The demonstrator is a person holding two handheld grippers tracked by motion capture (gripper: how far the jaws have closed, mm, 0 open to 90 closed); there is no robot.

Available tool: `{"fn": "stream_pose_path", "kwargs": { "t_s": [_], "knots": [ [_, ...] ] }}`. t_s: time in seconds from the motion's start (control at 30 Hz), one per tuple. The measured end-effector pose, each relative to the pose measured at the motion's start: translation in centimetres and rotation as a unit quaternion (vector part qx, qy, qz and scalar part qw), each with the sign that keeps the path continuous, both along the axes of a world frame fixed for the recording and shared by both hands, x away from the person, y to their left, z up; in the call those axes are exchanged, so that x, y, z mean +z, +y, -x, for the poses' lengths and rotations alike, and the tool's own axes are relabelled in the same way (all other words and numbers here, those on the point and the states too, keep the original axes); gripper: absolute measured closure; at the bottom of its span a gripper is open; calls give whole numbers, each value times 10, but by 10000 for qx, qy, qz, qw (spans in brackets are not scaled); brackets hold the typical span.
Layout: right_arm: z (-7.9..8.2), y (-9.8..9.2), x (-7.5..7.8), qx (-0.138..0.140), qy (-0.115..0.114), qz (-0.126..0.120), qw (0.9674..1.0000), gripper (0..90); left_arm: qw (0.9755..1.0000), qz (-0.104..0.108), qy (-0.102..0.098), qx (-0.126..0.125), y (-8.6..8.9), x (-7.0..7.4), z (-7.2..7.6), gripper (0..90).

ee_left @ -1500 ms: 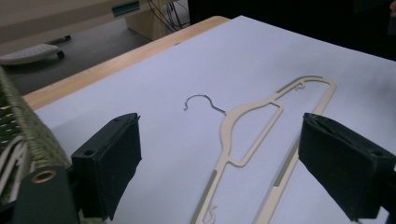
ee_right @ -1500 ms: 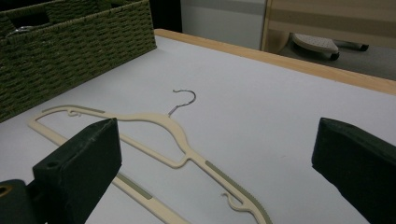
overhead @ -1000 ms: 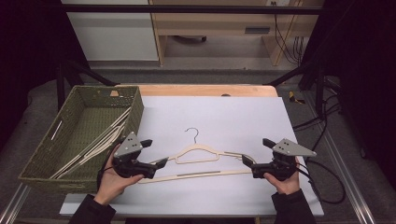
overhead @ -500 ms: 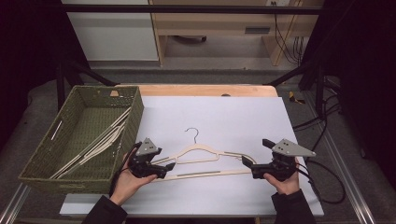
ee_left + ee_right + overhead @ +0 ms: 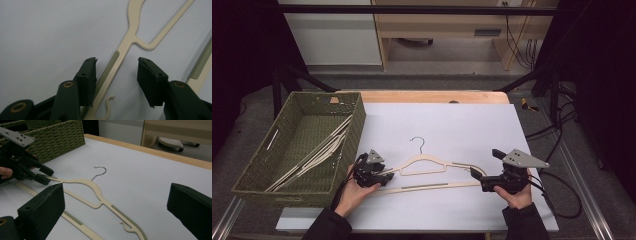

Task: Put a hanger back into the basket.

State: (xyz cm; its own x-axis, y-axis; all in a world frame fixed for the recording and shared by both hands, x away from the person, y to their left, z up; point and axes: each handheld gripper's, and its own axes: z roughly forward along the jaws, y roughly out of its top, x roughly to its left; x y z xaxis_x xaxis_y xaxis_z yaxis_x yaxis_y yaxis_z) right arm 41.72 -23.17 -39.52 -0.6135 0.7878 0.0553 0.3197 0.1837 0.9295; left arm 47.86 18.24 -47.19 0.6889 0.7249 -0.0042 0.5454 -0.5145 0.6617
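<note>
My left gripper (image 5: 384, 178) sits low over the sheet (image 5: 452, 125) at the left end of the hanger (image 5: 427, 165), just beside the basket (image 5: 294, 187). Its jaws have just been closing, and the hanger's left arm runs between them. In the left gripper view, the left pad (image 5: 88, 77) lies against the ribbed edge of that arm; the right pad (image 5: 150, 80) stands clear of it, with bare sheet in the gap. The jaws are part-spread, and the pinch is not yet made. The small notch hook (image 5: 108, 102) of the hanger curls just ahead of my jaw roots, between the two jaws.

My right gripper (image 5: 478, 180) rests at the hanger's right end, near the sheet's near edge. In the right gripper view its jaws stand wide apart. The hanger's right arm (image 5: 125, 217) passes between them without touching either pad. The lower bar (image 5: 427, 186) runs from one gripper to the other.

The hanger lies flat on the sheet. Its metal hook (image 5: 418, 143) points away from me, midway between both grippers and beyond them. From the right gripper, the left gripper (image 5: 43, 176) shows farther off, in front of the basket wall (image 5: 57, 138).

More hangers (image 5: 312, 155) lie in the basket, to the left of my left gripper.
</note>
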Motion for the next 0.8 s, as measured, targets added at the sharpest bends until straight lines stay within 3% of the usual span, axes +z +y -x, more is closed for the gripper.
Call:
{"fn": "stream_pose_path", "kwargs": {
  "t_s": [0.3, 0.4, 0.63, 0.73, 0.8],
  "knots": [
    [0, 1, -1, 30, 29, 24, 10000, 23, 9998, -158, -106, -69, -1, 1, 2, 724],
    [0, 1, -1, 37, 28, 24, 10000, 23, 9995, -254, -65, -170, -3, 3, 5, 741],
    [0, 1, 0, 47, 6, 20, 10000, 25, 9990, -203, 69, -380, -4, 5, 10, 769],
    [0, 0, 0, 54, -3, 9, 10000, 26, 9974, -159, 207, -666, -5, 6, 15, 777],
    [1, 0, 0, 62, 4, 11, 10000, 26, 9970, -160, 189, -738, -6, 6, 18, 780]
  ]
}}
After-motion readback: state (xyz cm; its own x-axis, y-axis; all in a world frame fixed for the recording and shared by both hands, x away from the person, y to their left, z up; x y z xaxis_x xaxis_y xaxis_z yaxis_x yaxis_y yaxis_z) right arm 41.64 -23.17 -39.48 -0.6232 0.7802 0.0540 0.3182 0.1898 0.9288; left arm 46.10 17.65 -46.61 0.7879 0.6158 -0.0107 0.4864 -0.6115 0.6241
